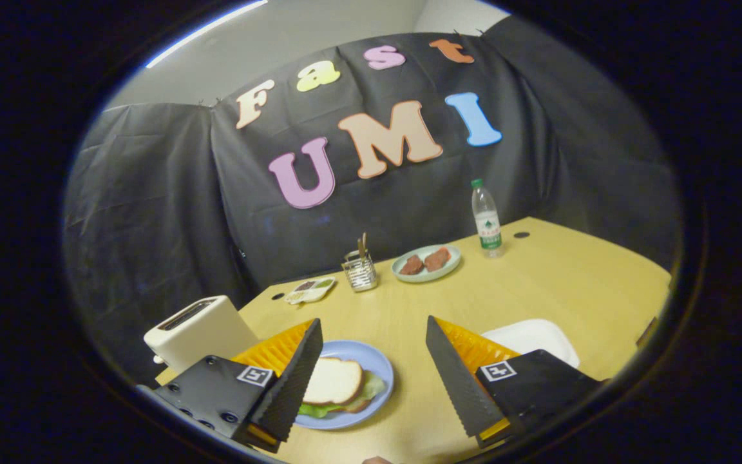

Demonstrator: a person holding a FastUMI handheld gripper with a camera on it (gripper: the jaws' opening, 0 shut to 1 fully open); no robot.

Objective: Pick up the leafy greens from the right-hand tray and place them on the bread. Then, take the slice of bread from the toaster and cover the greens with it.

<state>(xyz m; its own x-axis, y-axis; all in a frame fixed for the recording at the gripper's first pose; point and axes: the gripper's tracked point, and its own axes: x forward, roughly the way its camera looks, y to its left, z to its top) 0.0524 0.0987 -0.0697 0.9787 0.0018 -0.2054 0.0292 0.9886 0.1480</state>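
Observation:
A blue plate (374, 364) lies on the wooden table just ahead of my left finger. On it a slice of bread (333, 380) covers the leafy greens (371, 388), whose edges stick out from under it, with more bread beneath. The cream toaster (200, 330) stands left of the plate, its slot dark. The white tray (529, 338) sits behind my right finger and looks bare. My gripper (374, 380) hovers above the table, open wide, with nothing between the fingers.
Farther back stand a pale green plate (427, 263) with two brown pieces, a metal mesh holder (360, 270) with utensils, a small sauce dish (310, 290) and a water bottle (486, 219). The black cloth wall closes the back.

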